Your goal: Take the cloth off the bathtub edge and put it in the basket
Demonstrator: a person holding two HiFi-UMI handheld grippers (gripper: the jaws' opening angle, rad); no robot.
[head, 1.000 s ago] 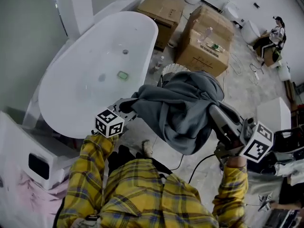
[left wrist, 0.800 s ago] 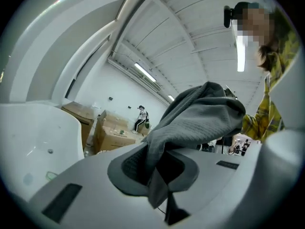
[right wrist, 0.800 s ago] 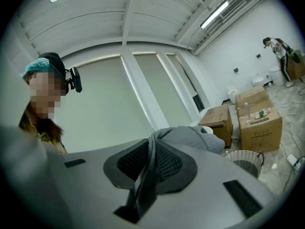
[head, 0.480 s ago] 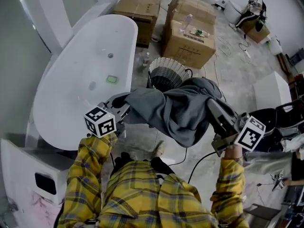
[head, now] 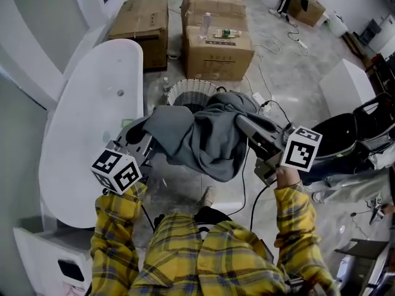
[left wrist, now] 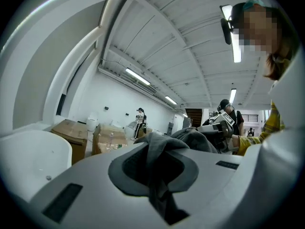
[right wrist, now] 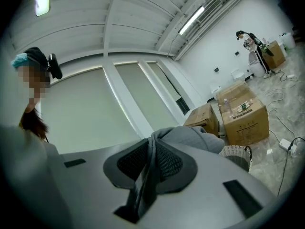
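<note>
- Two grippers share one grey cloth (head: 197, 137), which hangs slung between them, clear of the floor
- Left gripper (head: 147, 139): jaws fully closed on a bunched fold of the cloth; in the left gripper view the fabric fills the gap between the pads and a tail hangs towards the camera
- Right gripper (head: 242, 122): jaws almost together, pinching a thin pleat of the same cloth; the right gripper view shows that pleat running straight down between the pads
- Basket (head: 182, 89): round, white, woven, dark inside, standing on the floor
- Cloth is on the person's side of the basket; in the head view its far edge overlaps the basket's near rim, and none of it is inside
- Left gripper is left of the basket and on its near side, right gripper is right of it and on its near side
- Bathtub (head: 86, 134) is just left of the basket, with nothing draped on the rim that shows
- Cardboard boxes (head: 216, 39) stand just beyond the basket
- Cables lie on the floor to the right of the basket
- Yellow plaid sleeves (head: 117, 233) are at the near side, well short of the basket
</note>
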